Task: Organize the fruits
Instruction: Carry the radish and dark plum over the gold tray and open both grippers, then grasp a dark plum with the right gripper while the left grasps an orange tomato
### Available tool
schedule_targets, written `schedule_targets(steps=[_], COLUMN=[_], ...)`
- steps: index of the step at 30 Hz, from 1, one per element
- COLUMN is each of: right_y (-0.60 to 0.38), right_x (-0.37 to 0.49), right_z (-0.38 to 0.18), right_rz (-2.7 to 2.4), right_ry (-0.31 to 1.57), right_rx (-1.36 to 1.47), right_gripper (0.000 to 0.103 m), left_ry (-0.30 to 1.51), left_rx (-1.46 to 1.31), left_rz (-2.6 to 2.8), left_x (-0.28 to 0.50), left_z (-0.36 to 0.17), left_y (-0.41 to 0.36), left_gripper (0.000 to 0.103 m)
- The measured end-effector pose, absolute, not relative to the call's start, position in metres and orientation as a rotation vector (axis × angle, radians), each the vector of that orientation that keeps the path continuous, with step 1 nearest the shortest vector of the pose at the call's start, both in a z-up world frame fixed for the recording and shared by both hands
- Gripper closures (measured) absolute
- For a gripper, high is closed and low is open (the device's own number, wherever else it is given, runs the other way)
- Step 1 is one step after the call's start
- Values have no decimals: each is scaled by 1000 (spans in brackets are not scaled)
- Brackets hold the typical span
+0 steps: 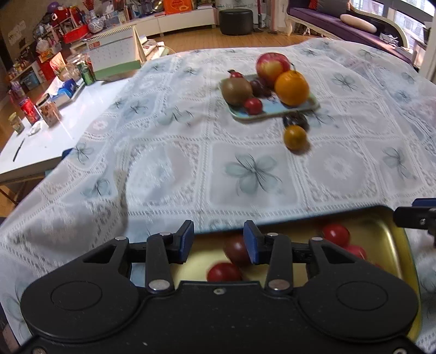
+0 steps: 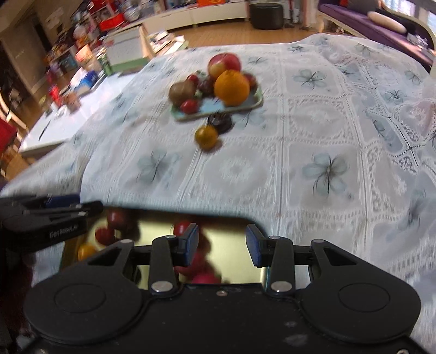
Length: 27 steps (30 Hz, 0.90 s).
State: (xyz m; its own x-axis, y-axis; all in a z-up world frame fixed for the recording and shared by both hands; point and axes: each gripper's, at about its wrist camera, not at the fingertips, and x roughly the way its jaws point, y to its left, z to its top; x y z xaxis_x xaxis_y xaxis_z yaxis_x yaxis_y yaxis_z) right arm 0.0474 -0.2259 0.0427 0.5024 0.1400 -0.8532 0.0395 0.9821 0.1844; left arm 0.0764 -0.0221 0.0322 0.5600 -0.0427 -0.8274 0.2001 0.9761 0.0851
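Note:
A shallow gold metal tray [image 1: 381, 211] lies on the lace tablecloth right under both grippers, with several cherry tomatoes [image 1: 335, 234] in it. My left gripper [image 1: 219, 242] hangs over the tray's left end, jaws apart, pads pressing on nothing. A dark tomato [image 1: 234, 249] lies in the tray just beside its right pad. My right gripper [image 2: 222, 243] hovers over the right end of the tray [image 2: 158, 231], also with a bare gap. Farther off, a blue plate [image 1: 272, 115] holds an apple [image 1: 269, 65], an orange [image 1: 291, 87], a kiwi [image 1: 235, 91] and small fruits. A small orange [image 1: 295, 137] and a dark fruit [image 1: 295, 121] lie on the cloth.
The small orange [image 2: 206, 137] sits just in front of the blue plate [image 2: 190, 115]. A white side table [image 1: 54, 130] with cans and boxes adjoins the far left. A black ottoman [image 1: 236, 21] and a purple sofa [image 1: 340, 24] stand beyond the table.

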Motion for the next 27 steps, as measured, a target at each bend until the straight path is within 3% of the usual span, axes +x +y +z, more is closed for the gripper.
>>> schedule_targets(steps=[15,27], right_y=[-205,-196], right_x=[204,259], right_z=[12,-24], right_rz=[-31,-93], right_ry=[1007,1045], right_rx=[149,235], right_gripper=[57,52], left_ry=[1009,1022], left_rx=[167,167], left_rz=[-49,-48], left_x=[151,162], left_z=[9,-1], left_y=[-9,-1], left_gripper=[54,54])
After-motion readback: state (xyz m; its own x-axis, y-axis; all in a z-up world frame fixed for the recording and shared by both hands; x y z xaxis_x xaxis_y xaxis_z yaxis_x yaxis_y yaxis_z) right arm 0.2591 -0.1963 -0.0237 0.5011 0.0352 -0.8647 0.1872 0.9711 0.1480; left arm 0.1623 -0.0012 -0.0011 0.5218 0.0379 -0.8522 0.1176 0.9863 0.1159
